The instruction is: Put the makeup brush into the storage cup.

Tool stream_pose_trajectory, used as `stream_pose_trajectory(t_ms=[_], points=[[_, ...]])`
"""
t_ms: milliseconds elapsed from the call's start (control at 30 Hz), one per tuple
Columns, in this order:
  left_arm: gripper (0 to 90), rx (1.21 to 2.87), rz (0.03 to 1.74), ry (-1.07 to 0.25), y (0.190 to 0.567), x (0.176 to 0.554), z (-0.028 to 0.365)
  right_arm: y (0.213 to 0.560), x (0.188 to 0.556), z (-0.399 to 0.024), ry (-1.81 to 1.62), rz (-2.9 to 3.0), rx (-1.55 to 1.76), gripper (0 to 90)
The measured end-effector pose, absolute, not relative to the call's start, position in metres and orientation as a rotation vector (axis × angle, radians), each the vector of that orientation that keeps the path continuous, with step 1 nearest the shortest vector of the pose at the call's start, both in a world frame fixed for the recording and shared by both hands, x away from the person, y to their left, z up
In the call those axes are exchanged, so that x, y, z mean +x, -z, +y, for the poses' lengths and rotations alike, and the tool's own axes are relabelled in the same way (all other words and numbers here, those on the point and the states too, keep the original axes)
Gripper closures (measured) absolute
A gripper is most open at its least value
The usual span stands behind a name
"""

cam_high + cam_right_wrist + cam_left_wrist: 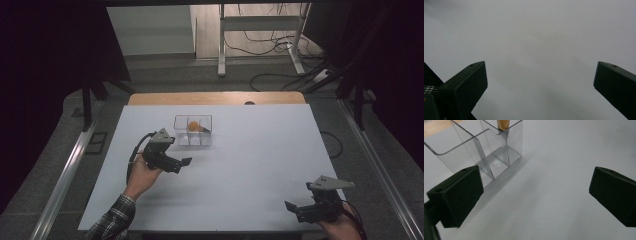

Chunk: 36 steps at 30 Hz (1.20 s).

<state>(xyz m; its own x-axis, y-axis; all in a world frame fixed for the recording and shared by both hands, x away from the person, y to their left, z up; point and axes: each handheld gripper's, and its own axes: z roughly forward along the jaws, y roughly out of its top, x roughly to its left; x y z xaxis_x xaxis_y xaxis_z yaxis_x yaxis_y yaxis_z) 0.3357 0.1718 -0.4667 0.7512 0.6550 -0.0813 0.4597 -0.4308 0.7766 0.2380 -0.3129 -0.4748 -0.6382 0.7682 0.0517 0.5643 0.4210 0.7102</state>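
The orange-handled tool (195,126) already stands in the clear organizer (193,130); the left gripper (186,162) nearby and the right gripper (290,207) hold jaws apart, empty.

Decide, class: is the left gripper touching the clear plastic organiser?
Apart. The left gripper view shows the left gripper with jaws wide open and bare white table between its fingertips, the clear organiser standing just beyond them.

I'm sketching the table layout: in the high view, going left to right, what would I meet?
Left gripper → clear plastic organizer with an orange-topped thing standing in it → bare white tabletop → right gripper at the near right corner.
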Motion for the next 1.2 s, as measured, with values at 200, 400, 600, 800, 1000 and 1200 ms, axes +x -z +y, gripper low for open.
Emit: stream_pose_trajectory(t_ms=[200, 400, 600, 800, 1000, 1200], points=[[0.0, 2.104, 0.846, -0.305, 0.468, 0.332, 0.174, 0.475, 0.238, -0.312, -1.026, 2.403, 1.148, 0.0], [0.0, 2.097, 0.858, -0.321, 0.469, 0.327, 0.179, 0.475, 0.238, -0.312, -1.028, 2.398, 1.146, 0.0], [0.0, 2.090, 0.864, -0.330, 0.469, 0.321, 0.183, 0.475, 0.238, -0.312, -1.028, 2.395, 1.145, 0.0], [0.0, 2.091, 0.863, -0.333, 0.470, 0.313, 0.185, 0.475, 0.238, -0.312, -1.027, 2.392, 1.147, 0.0], [0.0, 2.082, 0.872, -0.338, 0.469, 0.304, 0.189, 0.475, 0.238, -0.313, -1.028, 2.386, 1.155, 0.0], [0.1, 2.083, 0.876, -0.348, 0.469, 0.296, 0.193, 0.475, 0.238, -0.313, -1.030, 2.384, 1.155, 0.0]])
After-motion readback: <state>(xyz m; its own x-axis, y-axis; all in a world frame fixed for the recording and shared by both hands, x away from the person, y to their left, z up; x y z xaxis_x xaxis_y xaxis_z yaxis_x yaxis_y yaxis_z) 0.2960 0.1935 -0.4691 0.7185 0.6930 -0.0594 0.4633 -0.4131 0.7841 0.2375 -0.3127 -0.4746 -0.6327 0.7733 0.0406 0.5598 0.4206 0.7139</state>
